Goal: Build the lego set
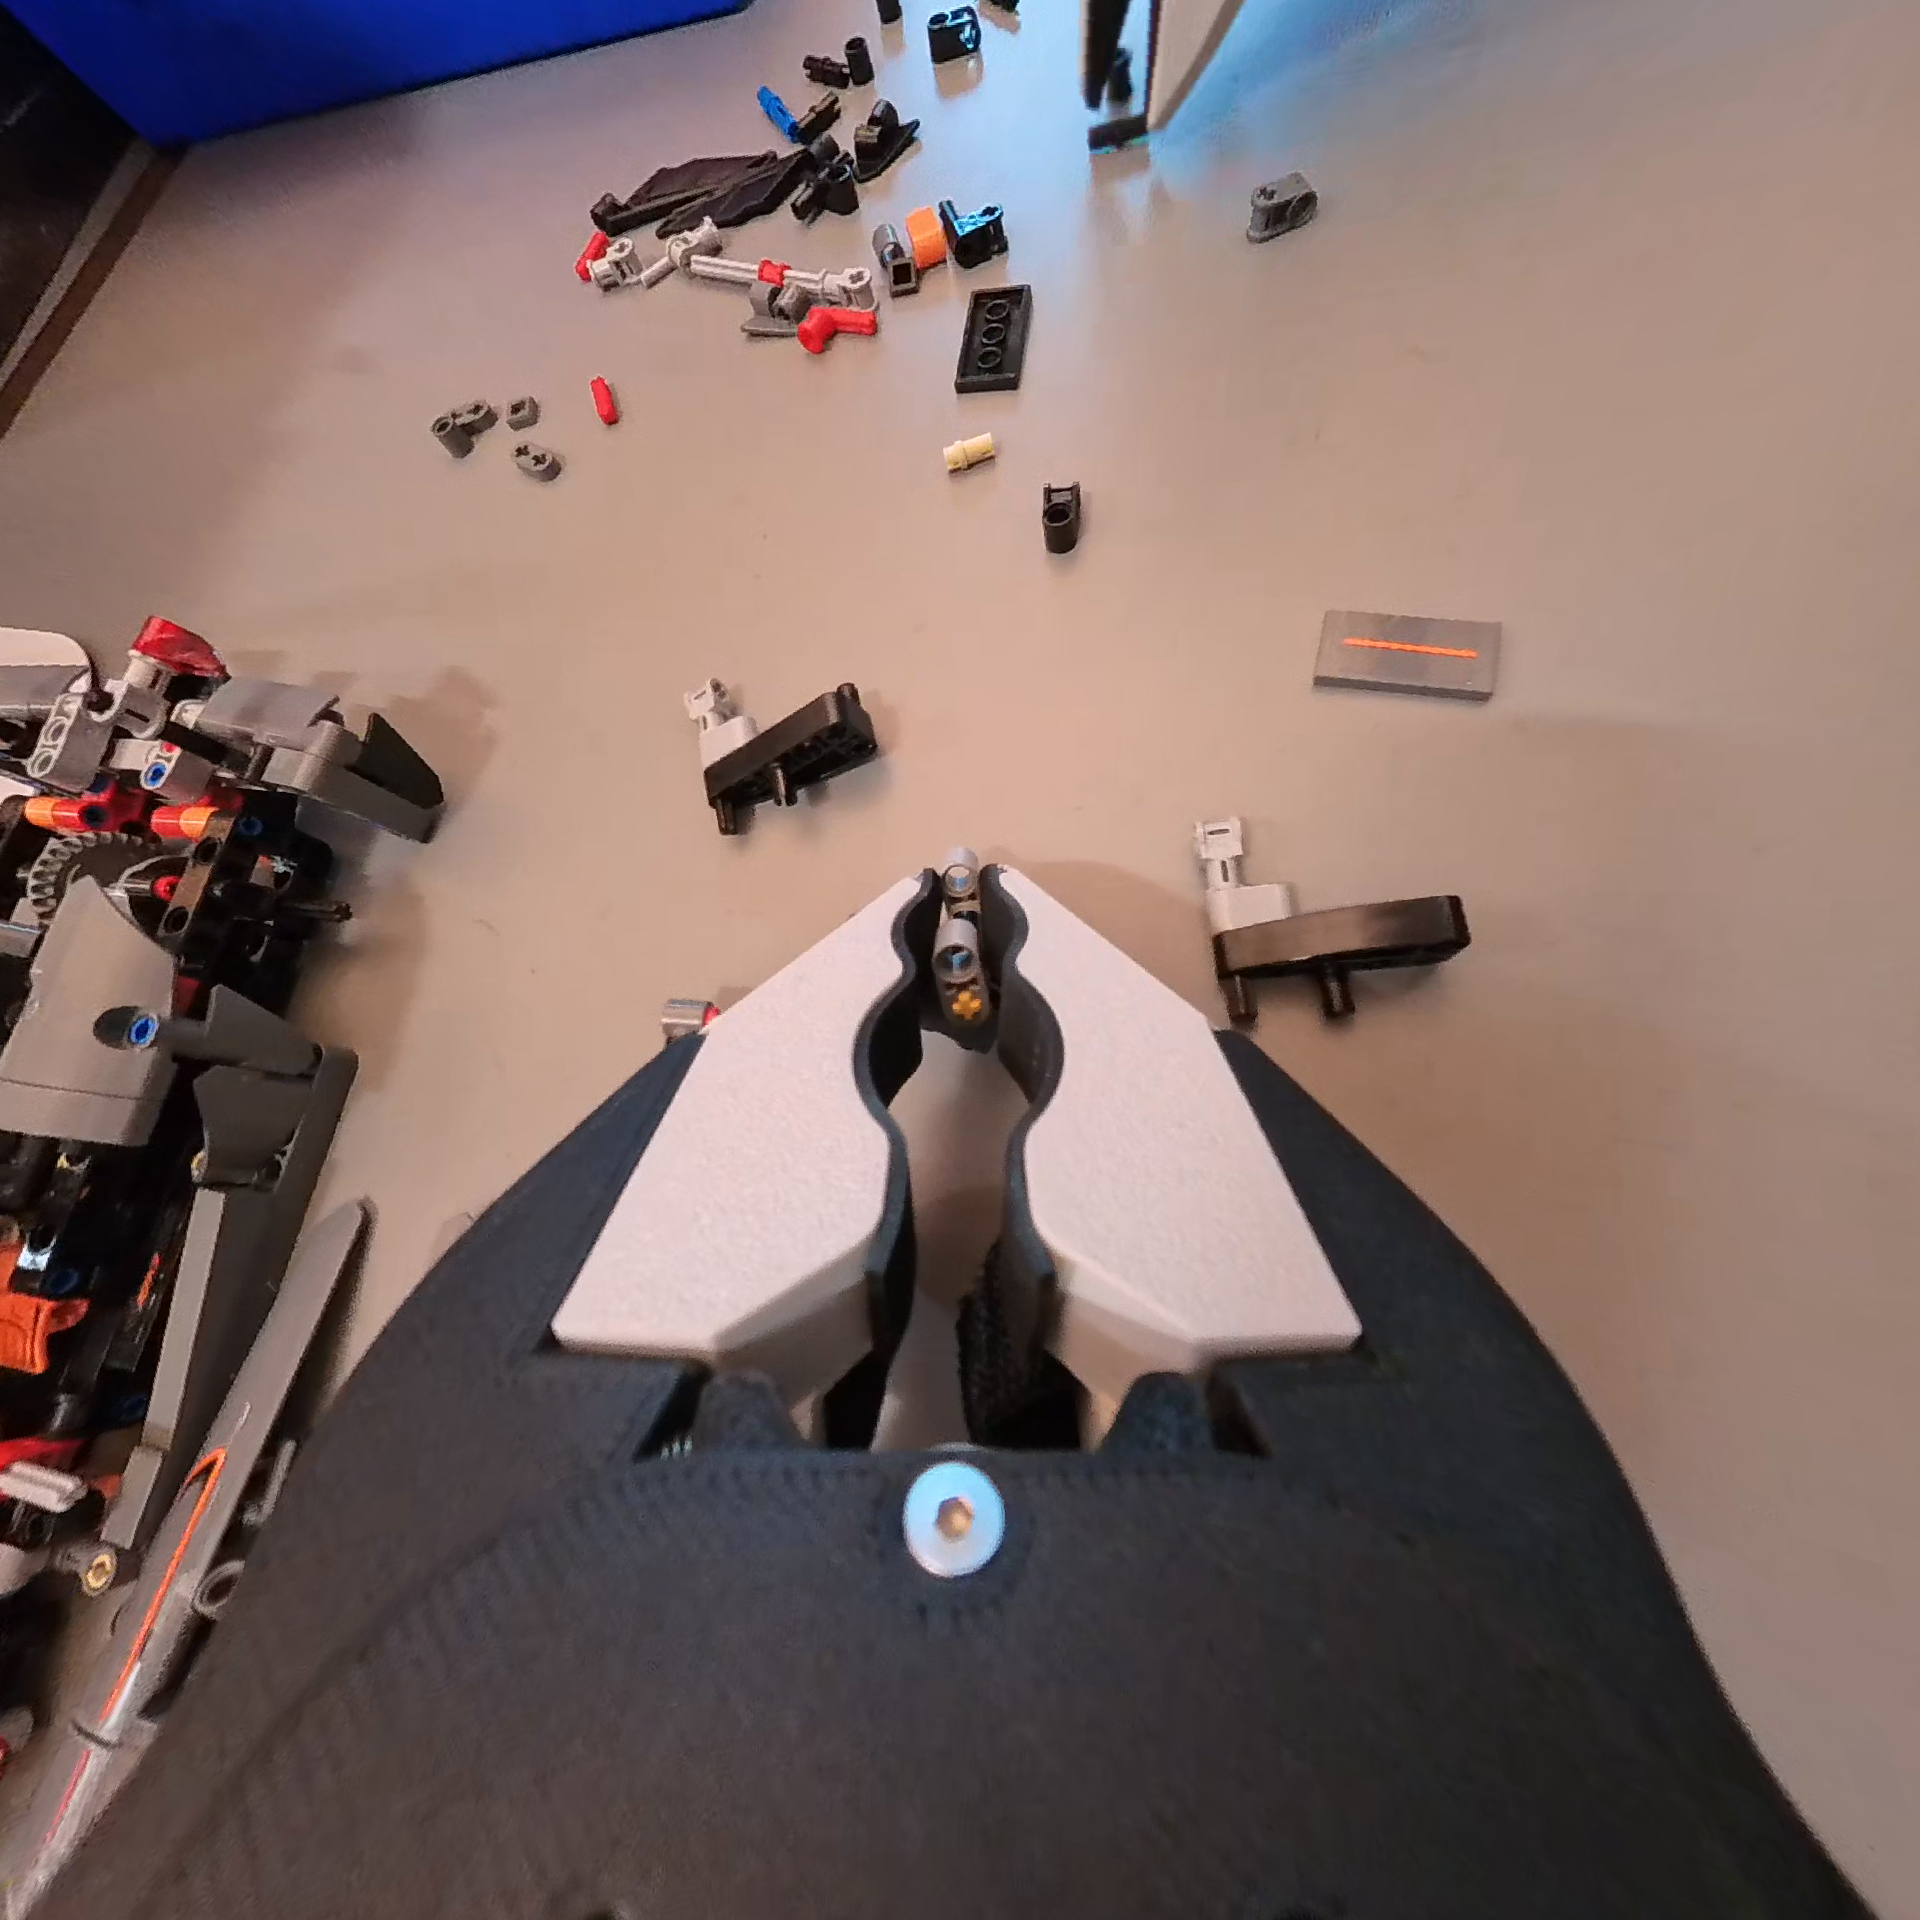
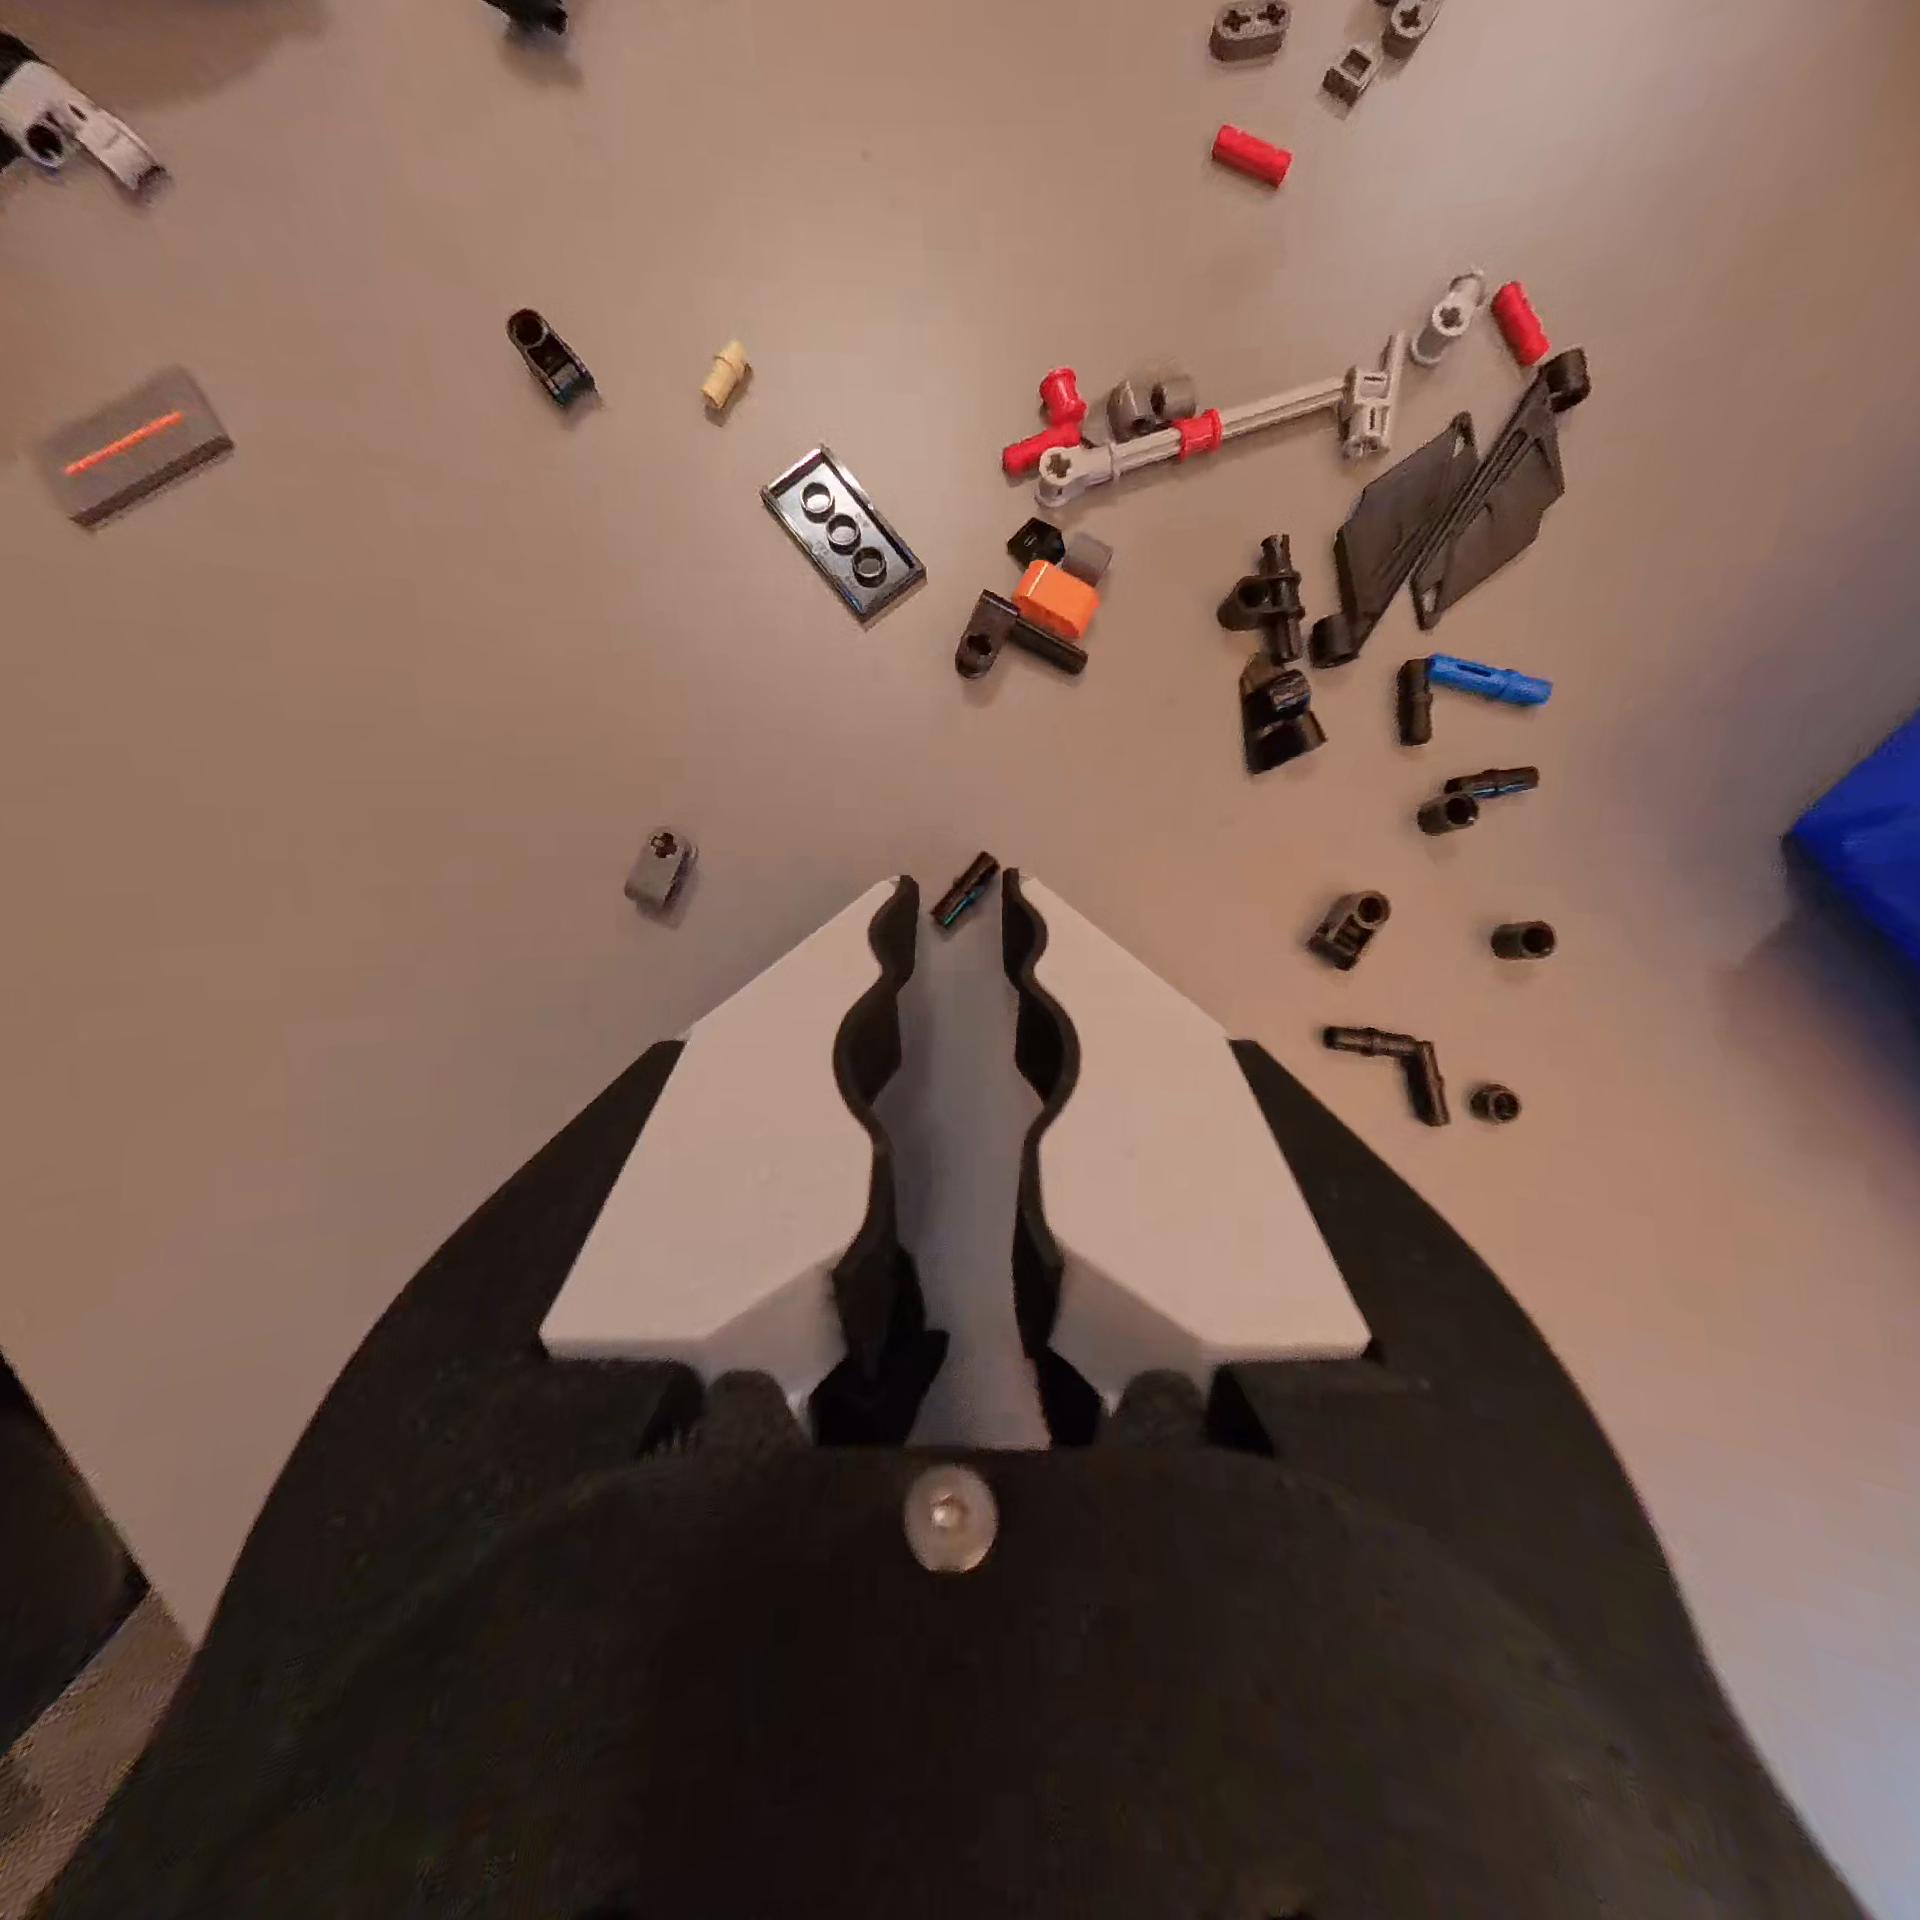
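Observation:
In the left wrist view my left gripper is shut on a small grey and black lego piece with a yellow axle end, held above the table. The part-built grey, black and orange lego car lies at the left edge. Two black beams with light grey connectors lie ahead, one to the left and one to the right. In the right wrist view my right gripper is open. A small black pin lies slantwise between its fingertips, touching neither finger.
Several loose pieces lie scattered: a black plate, an orange block, a grey rod with red bushes, black panels, a blue pin and a grey tile with an orange stripe. A blue box stands at the far left. There is about 20 centimetres between the tips of the two grippers. The orange block lies around 6 centimetres away from my right fingertips. My left wrist view looks at it from another angle.

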{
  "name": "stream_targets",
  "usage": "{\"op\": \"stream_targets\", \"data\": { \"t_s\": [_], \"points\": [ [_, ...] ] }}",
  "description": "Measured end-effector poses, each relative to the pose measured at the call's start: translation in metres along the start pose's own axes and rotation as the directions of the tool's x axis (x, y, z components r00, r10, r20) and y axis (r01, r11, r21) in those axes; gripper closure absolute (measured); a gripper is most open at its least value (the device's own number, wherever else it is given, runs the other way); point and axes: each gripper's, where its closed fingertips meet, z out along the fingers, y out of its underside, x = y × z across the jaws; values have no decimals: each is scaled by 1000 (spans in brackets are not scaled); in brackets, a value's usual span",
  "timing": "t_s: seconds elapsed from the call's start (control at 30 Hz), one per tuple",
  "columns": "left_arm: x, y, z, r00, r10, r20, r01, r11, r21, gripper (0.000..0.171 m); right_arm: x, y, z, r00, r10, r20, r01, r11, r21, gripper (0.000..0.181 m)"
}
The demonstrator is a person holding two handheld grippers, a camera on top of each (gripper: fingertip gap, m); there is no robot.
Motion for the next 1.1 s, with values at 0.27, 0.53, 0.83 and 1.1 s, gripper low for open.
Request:
{"op": "stream_targets", "data": {
  "t_s": [0.27,0.53,0.83,1.1],
  "points": [
    [0,0,0,1000,4,4,-4,1000,0,166,-5,-2,4,997,66,-48,-62,996,70,168],
    [0,0,0,1000,0,-3,0,1000,0,166,-10,6,-3,997,67,-37,-63,993,97,165],
    [0,0,0,1000,-3,0,3,1000,-2,166,-15,0,2,1000,20,0,-20,995,95,170],
    [0,1,0,1000,-3,0,3,1000,-3,166,-21,-5,6,999,2,37,-6,994,111,178]
  ]
}}
